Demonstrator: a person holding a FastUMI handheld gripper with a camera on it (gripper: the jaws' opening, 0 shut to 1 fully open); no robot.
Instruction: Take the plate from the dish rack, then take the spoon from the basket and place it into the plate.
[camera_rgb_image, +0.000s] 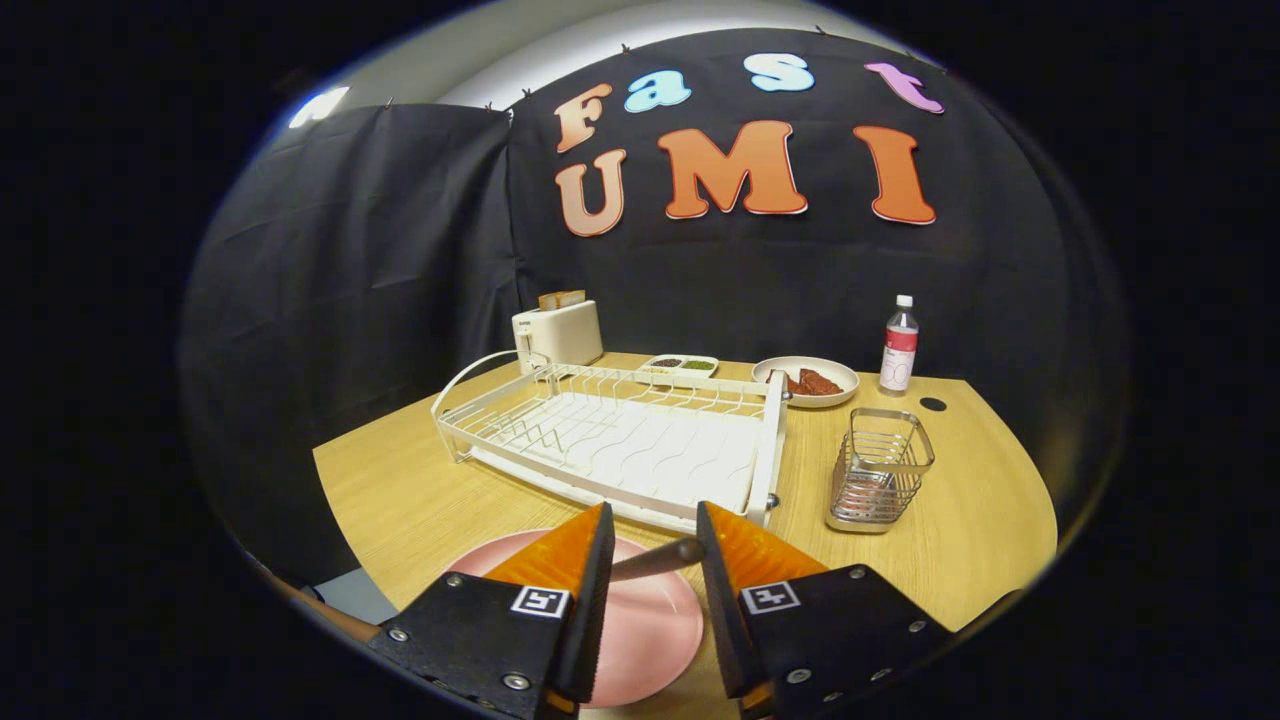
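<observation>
Jaws of the gripper (655, 540) clamped on the spoon (655, 560), handle held crosswise between them above the pink plate (650, 630) lying flat on the table (400, 500). Just beyond, white dish rack (620, 445), empty; to its right, wire basket (880, 470). Farther back: toaster (557, 335), plate of food (806, 381), bottle (898, 346).
</observation>
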